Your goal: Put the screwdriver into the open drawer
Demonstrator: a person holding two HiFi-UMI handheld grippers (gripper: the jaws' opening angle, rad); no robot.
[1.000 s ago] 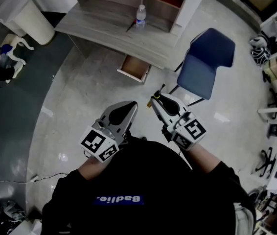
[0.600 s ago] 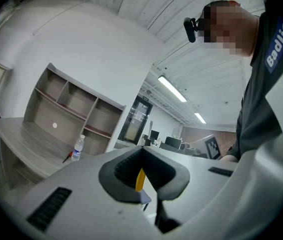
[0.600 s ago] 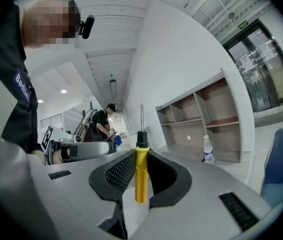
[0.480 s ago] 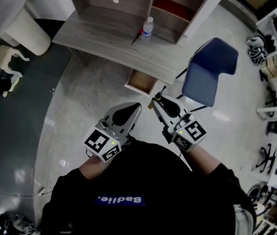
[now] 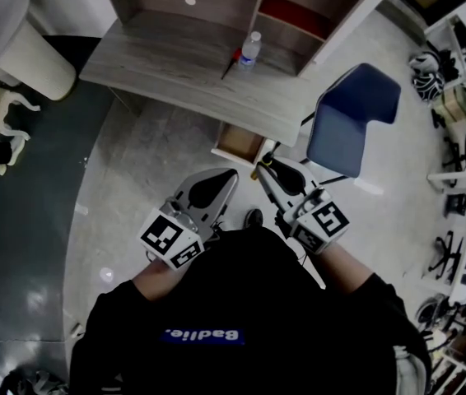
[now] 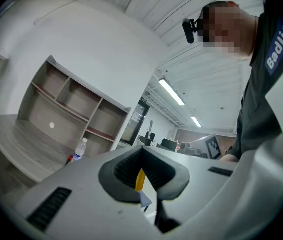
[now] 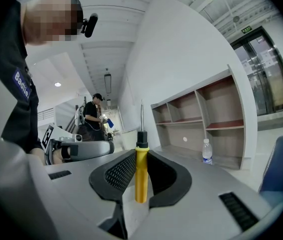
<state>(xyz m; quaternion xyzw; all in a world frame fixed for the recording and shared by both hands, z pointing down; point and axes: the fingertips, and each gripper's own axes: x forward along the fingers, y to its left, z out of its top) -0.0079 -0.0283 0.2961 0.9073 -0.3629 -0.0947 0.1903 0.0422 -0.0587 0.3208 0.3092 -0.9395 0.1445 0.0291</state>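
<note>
From the head view, my right gripper (image 5: 259,168) clamps the yellow-handled screwdriver with the thin steel shaft (image 5: 263,156). The small open wooden drawer (image 5: 239,141) lies ahead, under the grey wood desk (image 5: 175,56) and beside the blue padded chair (image 5: 352,126).

In the left gripper view, my left gripper (image 6: 142,150) has its tips together, holding nothing.

In the right gripper view, the handle stands upright across the pads. I judge it could pivot or slip, or the shaft could catch the desk edge as I reach in.
</note>
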